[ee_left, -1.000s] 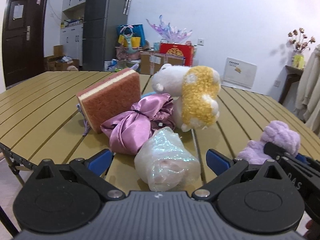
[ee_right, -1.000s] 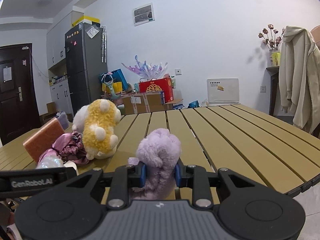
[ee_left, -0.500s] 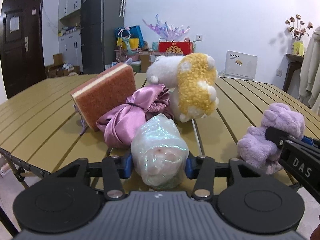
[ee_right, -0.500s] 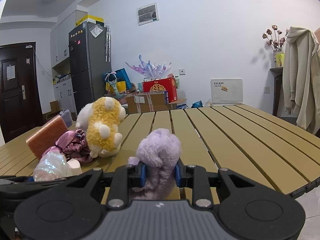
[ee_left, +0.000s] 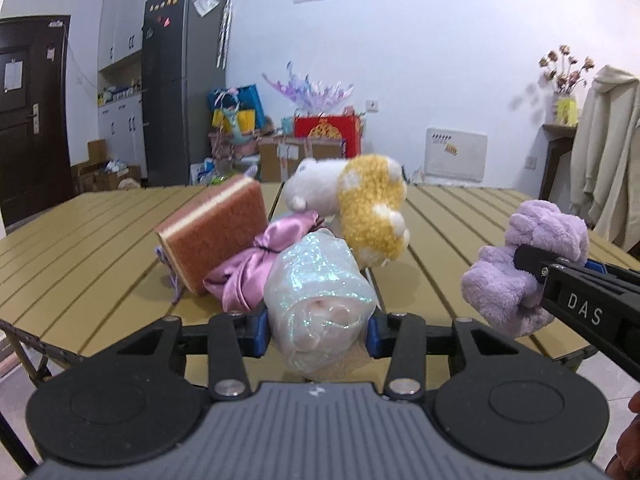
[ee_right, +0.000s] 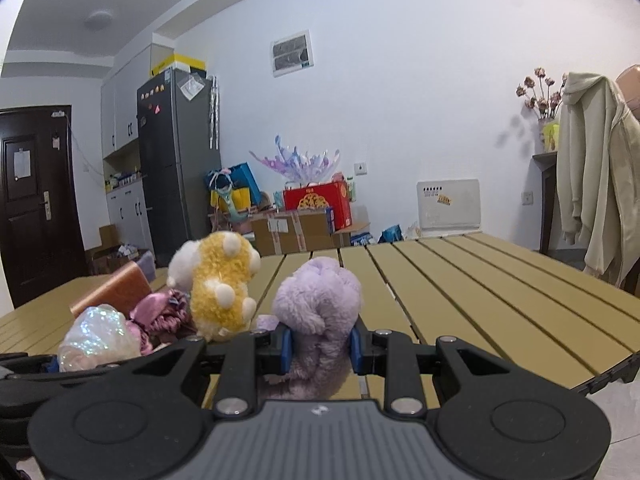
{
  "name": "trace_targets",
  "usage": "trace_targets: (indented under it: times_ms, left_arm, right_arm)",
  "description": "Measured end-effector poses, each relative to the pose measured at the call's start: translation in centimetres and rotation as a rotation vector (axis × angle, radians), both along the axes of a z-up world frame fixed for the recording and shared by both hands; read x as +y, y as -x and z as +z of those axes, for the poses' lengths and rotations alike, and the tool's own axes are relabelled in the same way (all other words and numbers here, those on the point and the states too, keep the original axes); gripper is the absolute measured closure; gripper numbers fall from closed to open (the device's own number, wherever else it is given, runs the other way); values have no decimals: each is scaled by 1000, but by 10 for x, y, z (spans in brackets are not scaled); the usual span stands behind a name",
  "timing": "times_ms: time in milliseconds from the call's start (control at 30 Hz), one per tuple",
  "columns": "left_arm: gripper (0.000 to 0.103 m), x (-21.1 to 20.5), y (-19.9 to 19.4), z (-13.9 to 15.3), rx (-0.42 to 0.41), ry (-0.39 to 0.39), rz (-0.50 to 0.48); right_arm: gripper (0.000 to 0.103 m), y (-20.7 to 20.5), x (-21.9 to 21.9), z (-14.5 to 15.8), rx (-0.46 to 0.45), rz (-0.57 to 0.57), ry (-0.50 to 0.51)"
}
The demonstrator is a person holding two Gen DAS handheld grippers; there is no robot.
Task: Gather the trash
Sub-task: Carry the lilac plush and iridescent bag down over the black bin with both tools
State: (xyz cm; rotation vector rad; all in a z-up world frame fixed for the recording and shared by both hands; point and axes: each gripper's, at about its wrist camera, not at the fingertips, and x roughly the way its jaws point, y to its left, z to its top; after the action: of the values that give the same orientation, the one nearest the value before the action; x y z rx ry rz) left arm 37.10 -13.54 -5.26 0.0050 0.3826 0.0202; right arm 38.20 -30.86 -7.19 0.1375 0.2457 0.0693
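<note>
Since a second ago, the left hand-held gripper [ee_left: 318,326] has gone from standing wide apart to closing in on the glittery bundle [ee_left: 320,300], a see-through wrap with iridescent flecks around something pale. Its jaws have just been closing, and both blue pads [ee_left: 261,330] now press against the bundle's sides, so it is clamped between them, just above the near edge of the bench [ee_left: 88,240].

Over the same second the right hand-held gripper [ee_right: 320,346] has kept its squeeze on the purple fluffy toy [ee_right: 318,312], with the blue pads sunk into the fur on either side. In the left wrist view that same toy [ee_left: 520,268] sits at the far right, held up off the bench by the black fingers marked DAS.

Just behind the bundle lies a pink satin bow [ee_left: 256,268], touching it. A sponge [ee_left: 216,236] with a rusty scouring face and a pale yellow layer stands tilted on its edge against the bow's left side. Behind the bow on the right, a yellow and white stuffed animal [ee_left: 368,208] rests on the wooden slats.

Farther off, across the room, stand a dark fridge [ee_left: 182,80], a red box [ee_left: 326,136] on cardboard cartons, and a cream hoodie [ee_left: 604,152] hanging at the right.
</note>
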Motion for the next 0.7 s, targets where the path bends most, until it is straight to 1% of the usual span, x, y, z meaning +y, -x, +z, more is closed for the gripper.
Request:
trace_targets:
  times_ms: [267,333,433,500,567,700]
  left_arm:
    - [59,16,30,17,-37,15,-12]
    - [59,22,40,20,-51,34,-21]
    - [59,28,57,25,-82,38,-33]
    - [59,33,69,24,-88,31,-39]
    - [59,39,77,22,-73,24,-44]
    - [59,47,95,13,-41,-9,-65]
  right_arm:
    - [77,34,2,13,-46,24,20]
    - [77,44,3,15,-57,22,25]
    - [77,60,6,17,-67,19,27]
    - [77,69,8,17,-66,27,29]
    - [77,79,9,14,-54,35,32]
    - [77,99,15,6,3,52,36]
